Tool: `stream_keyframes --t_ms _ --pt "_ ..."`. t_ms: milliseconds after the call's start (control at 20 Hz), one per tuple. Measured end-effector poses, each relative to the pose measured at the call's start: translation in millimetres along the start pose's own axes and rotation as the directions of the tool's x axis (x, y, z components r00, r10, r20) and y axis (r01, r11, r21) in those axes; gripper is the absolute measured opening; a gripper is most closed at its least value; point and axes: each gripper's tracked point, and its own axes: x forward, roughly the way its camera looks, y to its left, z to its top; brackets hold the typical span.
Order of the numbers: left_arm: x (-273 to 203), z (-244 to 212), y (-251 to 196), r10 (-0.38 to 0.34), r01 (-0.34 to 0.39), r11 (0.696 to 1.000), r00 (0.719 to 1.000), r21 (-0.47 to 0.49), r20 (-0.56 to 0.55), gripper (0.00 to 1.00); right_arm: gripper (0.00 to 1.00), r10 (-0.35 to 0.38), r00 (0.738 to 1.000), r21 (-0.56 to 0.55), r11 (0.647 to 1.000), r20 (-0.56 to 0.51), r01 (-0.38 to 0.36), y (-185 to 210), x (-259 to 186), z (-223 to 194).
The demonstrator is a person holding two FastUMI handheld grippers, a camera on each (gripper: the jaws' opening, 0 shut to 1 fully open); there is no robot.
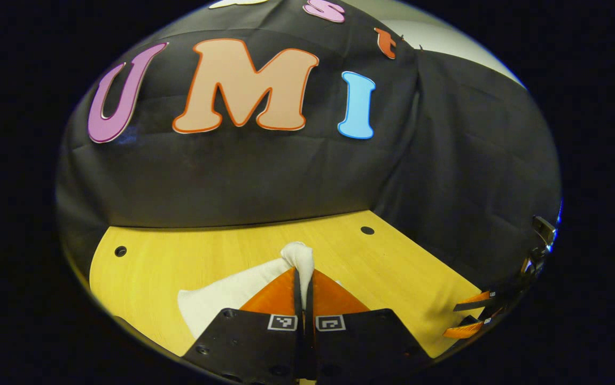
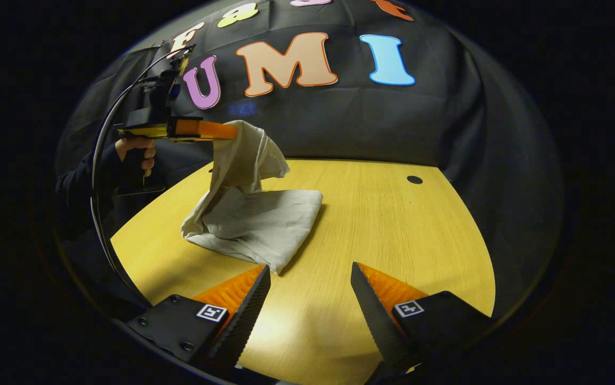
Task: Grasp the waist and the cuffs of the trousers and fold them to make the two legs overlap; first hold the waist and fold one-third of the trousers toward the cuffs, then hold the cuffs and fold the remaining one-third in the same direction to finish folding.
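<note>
The pale beige trousers (image 2: 264, 219) lie folded on the wooden table (image 2: 392, 230), one end lifted into the air. My left gripper (image 2: 231, 130) is shut on that raised end, well above the table, held by a hand (image 2: 137, 149) in a dark sleeve. In the left gripper view the cloth (image 1: 296, 254) bunches out past the closed left gripper (image 1: 303, 271), and more of it (image 1: 222, 299) hangs down to the left. My right gripper (image 2: 310, 270) stands open low over the table, just in front of the trousers' near corner and apart from it. The right gripper (image 1: 470, 316) also shows at the far right.
The table has small round holes (image 2: 414, 179) (image 1: 367, 230) (image 1: 120, 251) near its back edge. Black cloth walls close the booth behind and at both sides. Bare wood (image 2: 419, 251) lies right of the trousers. A thin cable (image 2: 99, 160) arcs down by the left hand.
</note>
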Motion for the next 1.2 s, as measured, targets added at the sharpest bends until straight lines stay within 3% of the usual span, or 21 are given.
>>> stream_keyframes --t_ms 150,400,700,850,950,1050,1100,1150,1200 --pt "17 -2 -20 -0.018 0.019 1.000 1.000 0.020 -0.014 0.00 0.98 -0.008 1.000 0.009 1.000 -0.003 0.008 -9 -6 -6" --pt "24 -48 -57 -0.074 0.077 0.997 0.992 0.027 -0.103 0.00 0.98 -0.013 1.000 0.021 1.000 -0.006 0.013 -20 -10 -11" --pt "5 -115 -71 -0.049 0.043 0.999 0.973 -0.031 -0.225 0.00 0.98 0.014 1.000 0.030 0.999 0.011 -0.014 -22 -6 -6" --pt "-7 -127 -76 -0.050 0.042 0.998 0.977 -0.046 -0.206 0.05 0.94 0.036 0.999 0.032 0.999 0.030 -0.037 -17 -1 3" --pt "-14 -122 -80 -0.063 0.055 0.997 0.984 -0.050 -0.166 0.22 0.98 0.046 0.998 0.031 0.998 0.045 -0.048 -12 1 11" --pt "-26 -111 -79 -0.051 0.048 0.998 0.992 -0.028 -0.116 0.67 0.93 0.053 0.996 0.032 0.998 0.070 -0.056 -4 3 23" --pt "-30 -101 -70 -0.022 0.021 1.000 0.996 -0.013 -0.086 0.89 0.97 0.051 0.995 0.034 0.998 0.085 -0.054 1 5 30" --pt "-44 -92 -62 0.004 -0.004 1.000 0.999 -0.003 -0.047 0.98 0.97 0.046 0.993 0.037 0.998 0.111 -0.050 7 5 42" --pt "-53 -81 -51 0.036 -0.036 0.999 0.999 0.004 -0.007 0.98 0.97 0.035 0.989 0.039 0.998 0.145 -0.041 14 4 55"
